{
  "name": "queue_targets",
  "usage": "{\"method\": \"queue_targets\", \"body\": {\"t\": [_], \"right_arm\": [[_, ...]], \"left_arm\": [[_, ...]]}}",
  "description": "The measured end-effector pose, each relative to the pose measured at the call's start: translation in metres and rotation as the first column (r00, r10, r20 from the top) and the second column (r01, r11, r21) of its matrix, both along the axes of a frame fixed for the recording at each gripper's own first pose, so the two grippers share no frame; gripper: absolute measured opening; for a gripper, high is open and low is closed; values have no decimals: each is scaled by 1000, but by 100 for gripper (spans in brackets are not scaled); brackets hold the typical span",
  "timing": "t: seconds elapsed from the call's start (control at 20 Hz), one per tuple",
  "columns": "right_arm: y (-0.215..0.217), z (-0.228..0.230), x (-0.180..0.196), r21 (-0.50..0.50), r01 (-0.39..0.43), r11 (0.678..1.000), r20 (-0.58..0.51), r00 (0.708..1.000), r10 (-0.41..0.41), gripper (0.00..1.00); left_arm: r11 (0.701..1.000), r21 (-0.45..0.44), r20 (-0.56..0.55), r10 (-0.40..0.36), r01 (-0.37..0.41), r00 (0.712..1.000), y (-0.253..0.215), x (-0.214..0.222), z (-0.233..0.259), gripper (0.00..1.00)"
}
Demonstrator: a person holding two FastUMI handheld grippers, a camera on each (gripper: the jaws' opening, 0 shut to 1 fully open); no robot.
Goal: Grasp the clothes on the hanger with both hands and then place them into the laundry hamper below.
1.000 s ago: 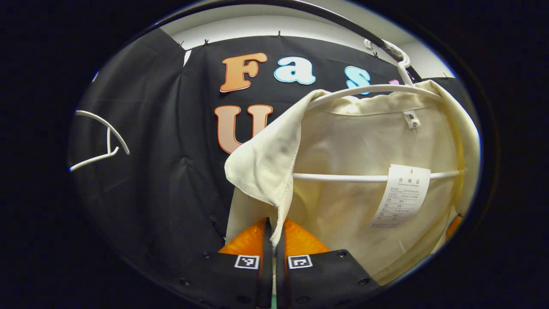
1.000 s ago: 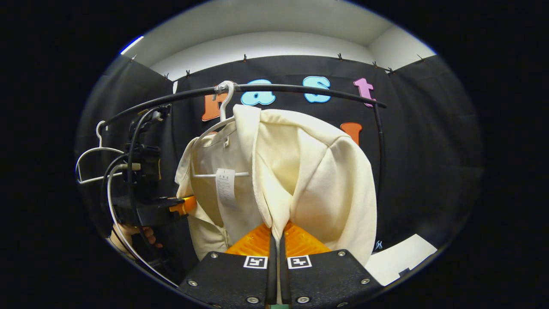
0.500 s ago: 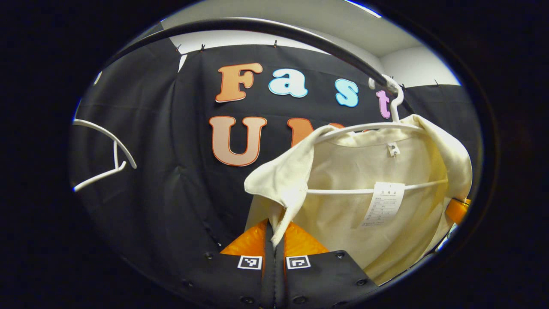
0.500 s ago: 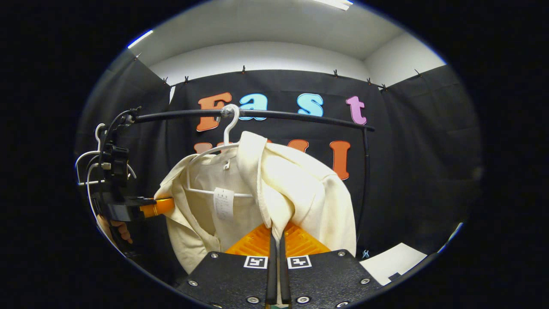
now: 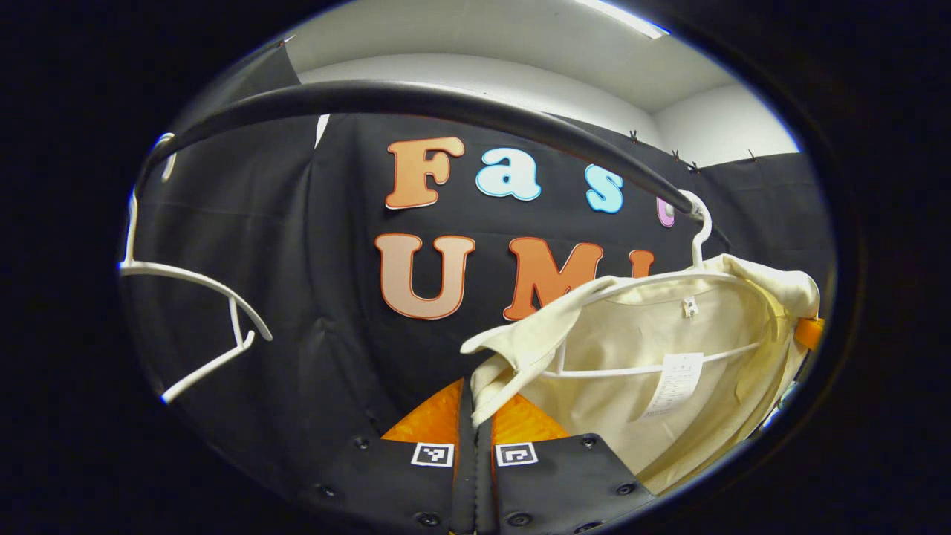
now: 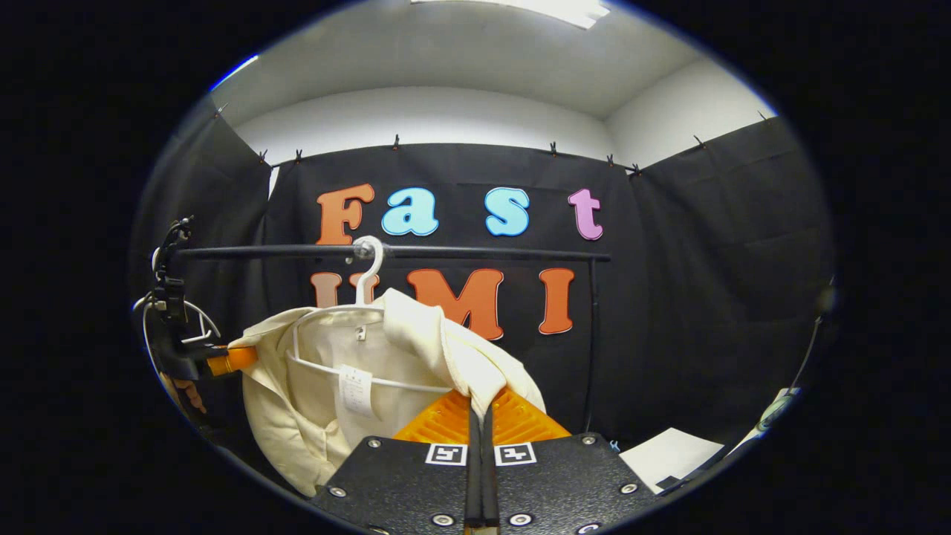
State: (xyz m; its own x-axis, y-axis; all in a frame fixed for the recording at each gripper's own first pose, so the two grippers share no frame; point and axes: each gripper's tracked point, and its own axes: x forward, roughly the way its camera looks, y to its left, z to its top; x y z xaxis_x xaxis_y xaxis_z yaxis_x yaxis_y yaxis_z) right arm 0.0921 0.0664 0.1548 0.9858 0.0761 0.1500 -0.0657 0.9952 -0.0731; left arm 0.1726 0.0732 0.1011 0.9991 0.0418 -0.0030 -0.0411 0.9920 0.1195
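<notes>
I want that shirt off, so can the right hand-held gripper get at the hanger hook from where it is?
Probably not: the right hand-held gripper is shut on the cream shirt, so it is occupied, and the hanger hook sits higher on the black rail.

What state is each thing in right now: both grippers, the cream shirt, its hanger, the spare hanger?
Left gripper: jaws shut on the shirt's edge.
Right gripper: jaws shut on the opposite edge.
Cream shirt: partly pulled off, draped on its hanger.
White hanger: hooked on the black rail.
Spare hanger: bare, on the rail.
</notes>
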Motion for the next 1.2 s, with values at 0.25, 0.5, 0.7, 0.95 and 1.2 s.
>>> {"method": "queue_targets", "body": {"t": [0.25, 0.5, 0.7, 0.95, 1.2], "right_arm": [[-43, 29, 13, 43, 68, 997, 17, 997, -69, 0], [-67, 51, 24, 10, 100, 995, 37, 994, -101, 0], [-82, 59, 40, -9, 111, 994, 44, 993, -111, 0], [-87, 28, 62, 29, 84, 996, -22, 996, -83, 0], [-87, 10, 75, 33, 53, 998, -59, 997, -51, 0]], "left_arm": [[1000, 5, 48, 29, -30, 998, 27, 4, 25, 7], [999, 35, 84, 32, -35, 996, 32, 10, 41, 7], [999, 34, 81, 22, -25, 997, 36, 21, 42, 6], [999, 26, 58, 27, -29, 998, 42, 26, 30, 6], [999, 27, 20, 36, -37, 999, 44, 39, 13, 7]]}}
